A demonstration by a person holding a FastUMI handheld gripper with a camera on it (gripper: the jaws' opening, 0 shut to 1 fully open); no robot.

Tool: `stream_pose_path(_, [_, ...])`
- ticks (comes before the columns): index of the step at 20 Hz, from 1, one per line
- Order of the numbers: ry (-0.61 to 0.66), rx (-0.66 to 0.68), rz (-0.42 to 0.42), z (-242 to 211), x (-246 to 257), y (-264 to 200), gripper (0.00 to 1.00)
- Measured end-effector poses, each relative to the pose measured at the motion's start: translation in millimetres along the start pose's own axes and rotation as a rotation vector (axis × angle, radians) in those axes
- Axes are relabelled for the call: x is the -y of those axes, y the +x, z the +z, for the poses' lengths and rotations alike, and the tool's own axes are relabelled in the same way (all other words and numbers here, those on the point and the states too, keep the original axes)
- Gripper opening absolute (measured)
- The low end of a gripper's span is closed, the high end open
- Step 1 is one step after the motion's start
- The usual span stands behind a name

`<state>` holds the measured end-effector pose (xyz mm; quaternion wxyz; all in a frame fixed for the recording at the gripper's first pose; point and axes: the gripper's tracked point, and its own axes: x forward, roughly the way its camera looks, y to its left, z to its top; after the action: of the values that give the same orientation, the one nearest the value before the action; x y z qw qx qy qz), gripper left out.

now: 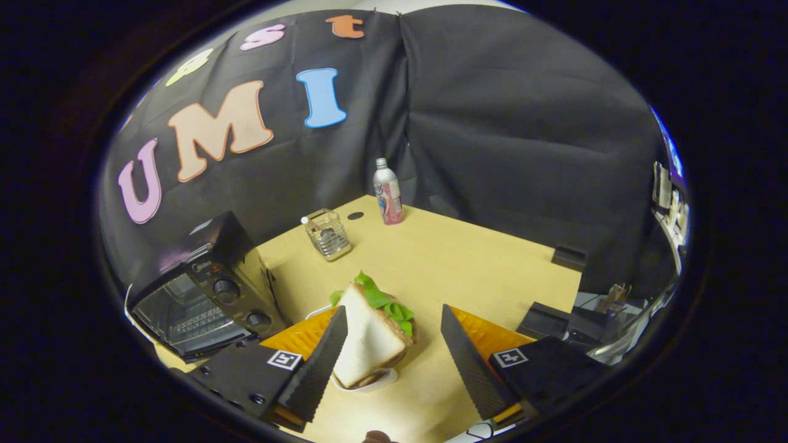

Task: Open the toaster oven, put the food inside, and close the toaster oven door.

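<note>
The tool is held open astride the sandwich on its plate on the tabletop, and since the oven, off to the left, looks shut, its door is best opened first.

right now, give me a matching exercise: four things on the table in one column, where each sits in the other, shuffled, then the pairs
Things:
1. sandwich
2. toaster oven
3. bottle
4. glass holder

Places:
A. far end of the table, by the wall
B. between the open gripper fingers, on a white dish
C. left of the fingers, door shut
D. midway between oven and bottle

Pairs: 1-B, 2-C, 3-A, 4-D
</note>
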<state>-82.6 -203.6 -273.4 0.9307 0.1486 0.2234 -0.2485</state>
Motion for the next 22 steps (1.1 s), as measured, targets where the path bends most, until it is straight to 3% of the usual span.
stream_pose_path(9, [0.066, -0.134, 0.146, -42, -26, 44, 0.98])
stream_pose_path(13, [0.067, -0.17, 0.161, -56, -33, 42, 0.99])
stream_pose_path(22, [0.204, -0.143, 0.209, -42, -56, 25, 0.3])
